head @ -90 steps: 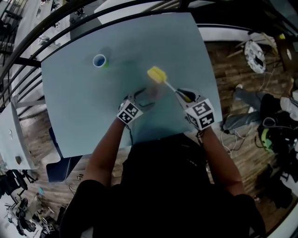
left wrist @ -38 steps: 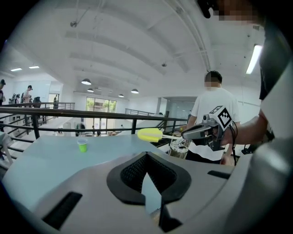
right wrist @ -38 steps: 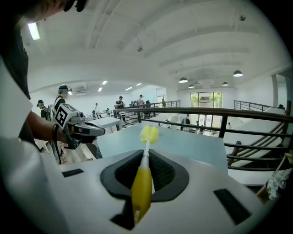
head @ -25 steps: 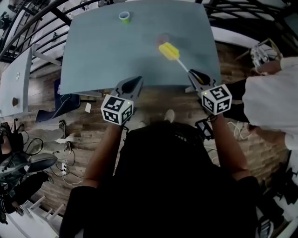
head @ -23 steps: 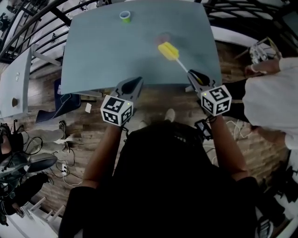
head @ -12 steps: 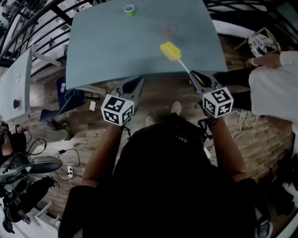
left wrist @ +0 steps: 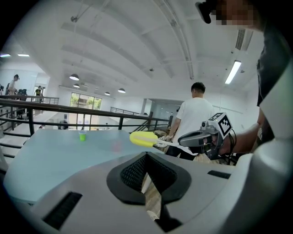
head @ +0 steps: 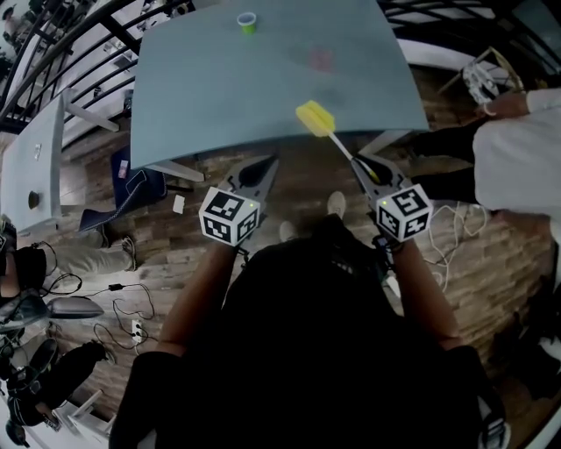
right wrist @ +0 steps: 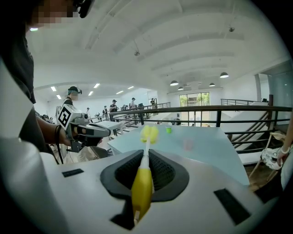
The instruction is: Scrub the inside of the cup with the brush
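I see the brush (head: 317,120), with its yellow sponge head, thin white shaft and yellow handle, clamped by the handle in the right gripper (head: 366,168), its head held out over the near edge of the table (head: 219,83). The cup (head: 247,22), small and green, stands upright and open-mouthed near the table's far edge, well apart from the brush.

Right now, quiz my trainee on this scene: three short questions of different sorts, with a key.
1. True or false: the right gripper is shut on the brush's handle.
2. Where is the cup? A between the right gripper's jaws; B at the table's far end; C under the brush.
3. Fill in: the left gripper's jaws are ____, with nothing between them.
Key: 1 true; 2 B; 3 shut.
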`<action>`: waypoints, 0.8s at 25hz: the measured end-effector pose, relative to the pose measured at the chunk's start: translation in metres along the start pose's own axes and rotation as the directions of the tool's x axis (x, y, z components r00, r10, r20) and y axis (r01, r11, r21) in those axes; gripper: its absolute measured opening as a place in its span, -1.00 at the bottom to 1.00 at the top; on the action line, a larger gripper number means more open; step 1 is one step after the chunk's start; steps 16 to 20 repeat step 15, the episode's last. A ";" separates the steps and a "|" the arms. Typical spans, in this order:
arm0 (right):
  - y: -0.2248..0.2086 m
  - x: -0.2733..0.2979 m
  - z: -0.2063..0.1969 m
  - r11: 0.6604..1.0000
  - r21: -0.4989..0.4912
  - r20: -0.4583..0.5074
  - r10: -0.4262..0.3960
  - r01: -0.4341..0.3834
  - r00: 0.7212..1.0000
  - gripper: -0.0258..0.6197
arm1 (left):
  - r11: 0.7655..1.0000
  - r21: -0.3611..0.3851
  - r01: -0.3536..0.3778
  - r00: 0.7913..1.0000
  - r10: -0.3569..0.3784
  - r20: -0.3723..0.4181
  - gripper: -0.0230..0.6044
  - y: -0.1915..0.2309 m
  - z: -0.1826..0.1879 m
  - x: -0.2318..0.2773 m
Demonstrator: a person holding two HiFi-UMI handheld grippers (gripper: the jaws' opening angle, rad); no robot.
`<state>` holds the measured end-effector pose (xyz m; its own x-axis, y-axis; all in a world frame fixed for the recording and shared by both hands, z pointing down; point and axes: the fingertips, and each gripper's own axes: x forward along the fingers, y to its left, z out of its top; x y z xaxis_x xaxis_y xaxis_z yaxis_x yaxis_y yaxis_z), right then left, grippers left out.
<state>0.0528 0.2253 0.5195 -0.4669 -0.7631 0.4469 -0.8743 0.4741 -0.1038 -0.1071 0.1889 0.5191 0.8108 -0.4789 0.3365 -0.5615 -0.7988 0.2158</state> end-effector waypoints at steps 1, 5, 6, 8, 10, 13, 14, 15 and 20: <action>0.003 -0.001 0.001 1.000 -0.001 0.002 0.000 0.000 1.000 -0.78 | 1.000 0.002 0.004 1.000 -0.004 -0.001 -0.92 -0.001 0.000 -0.001; 0.012 -0.003 0.007 1.000 -0.018 0.016 0.001 -0.001 1.000 -0.78 | 1.000 0.012 0.019 1.000 -0.019 -0.001 -0.92 -0.006 0.002 -0.003; 0.014 -0.003 0.008 1.000 -0.020 0.016 0.000 0.000 1.000 -0.78 | 1.000 0.015 0.022 1.000 -0.022 0.001 -0.92 -0.006 0.003 -0.003; 0.017 -0.004 0.010 1.000 -0.024 0.019 0.000 0.001 1.000 -0.79 | 0.999 0.021 0.026 1.000 -0.026 0.002 -0.92 -0.008 0.004 -0.004; 0.019 -0.004 0.010 1.000 -0.026 0.019 0.000 0.001 1.000 -0.79 | 0.999 0.024 0.030 1.000 -0.030 0.004 -0.92 -0.008 0.005 -0.005; 0.024 -0.004 0.010 1.000 -0.027 0.017 0.001 0.000 1.000 -0.78 | 0.999 0.023 0.032 0.999 -0.032 0.004 -0.92 -0.008 0.004 -0.008; 0.026 -0.004 0.010 1.000 -0.027 0.017 0.001 0.000 1.000 -0.78 | 0.999 0.023 0.032 0.999 -0.032 0.005 -0.92 -0.008 0.004 -0.009; 0.027 -0.005 0.011 1.000 -0.027 0.017 0.000 0.000 1.000 -0.78 | 0.999 0.023 0.032 0.999 -0.032 0.006 -0.92 -0.008 0.004 -0.010; 0.027 -0.005 0.011 1.000 -0.027 0.017 0.000 0.000 1.000 -0.78 | 0.999 0.023 0.032 0.999 -0.032 0.006 -0.92 -0.008 0.004 -0.010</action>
